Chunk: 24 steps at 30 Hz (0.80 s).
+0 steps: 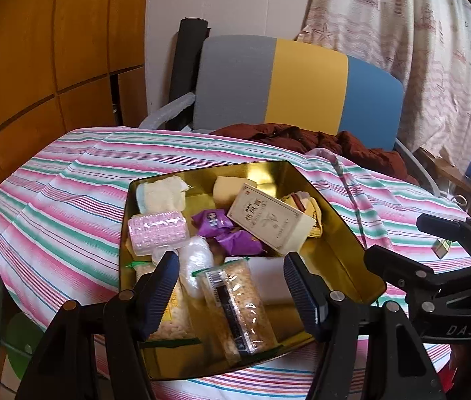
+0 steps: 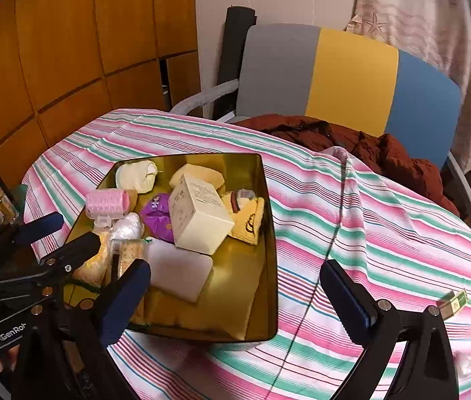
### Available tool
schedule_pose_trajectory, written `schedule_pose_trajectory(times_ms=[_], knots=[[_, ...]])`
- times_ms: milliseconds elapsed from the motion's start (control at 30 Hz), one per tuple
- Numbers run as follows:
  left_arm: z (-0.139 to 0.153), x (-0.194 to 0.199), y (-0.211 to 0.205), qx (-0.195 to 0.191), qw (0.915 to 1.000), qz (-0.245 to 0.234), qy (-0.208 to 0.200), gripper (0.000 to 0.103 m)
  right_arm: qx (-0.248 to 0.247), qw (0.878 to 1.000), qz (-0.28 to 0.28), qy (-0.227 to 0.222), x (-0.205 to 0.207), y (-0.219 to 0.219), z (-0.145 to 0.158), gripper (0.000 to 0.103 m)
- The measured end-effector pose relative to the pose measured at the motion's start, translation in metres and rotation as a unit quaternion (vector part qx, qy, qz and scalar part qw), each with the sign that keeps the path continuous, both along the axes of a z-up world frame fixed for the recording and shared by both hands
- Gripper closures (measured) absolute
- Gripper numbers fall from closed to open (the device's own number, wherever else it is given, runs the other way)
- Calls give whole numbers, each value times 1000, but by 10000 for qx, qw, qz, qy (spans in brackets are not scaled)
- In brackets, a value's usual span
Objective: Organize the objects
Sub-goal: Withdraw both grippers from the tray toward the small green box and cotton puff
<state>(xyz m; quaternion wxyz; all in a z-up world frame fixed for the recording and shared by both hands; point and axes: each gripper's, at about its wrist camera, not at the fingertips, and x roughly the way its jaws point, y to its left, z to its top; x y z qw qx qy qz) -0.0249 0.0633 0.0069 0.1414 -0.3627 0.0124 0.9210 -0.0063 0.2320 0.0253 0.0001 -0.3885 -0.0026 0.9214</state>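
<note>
Both claws spread wide, empty: left claw (image 1: pixel 230 286) hovers over the gold rectangular metal tin (image 1: pixel 332 193) collecting the clutter; small green-and-cream packet (image 2: pixel 453 301) lies loose on the striped-cloth surface (image 2: pixel 385 233), just right of right claw (image 2: pixel 235 296), likely next.

Both grippers' fingers (image 1: pixel 165 286) spread apart.

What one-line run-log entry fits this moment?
left gripper: open over gold tin | right gripper: open, empty | small green box: outside tin on cloth

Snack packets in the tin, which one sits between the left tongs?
The clear rice cracker packet with the dark strip; the purple candy wrappers lie farther back.
</note>
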Motion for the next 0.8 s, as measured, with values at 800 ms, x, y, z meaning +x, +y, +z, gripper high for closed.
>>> schedule_pose_trajectory(times_ms=[800], knots=[[-12,12,38,-219,9976,-630,-206,37,205,9975,-625,-274,21,50,-14,0]])
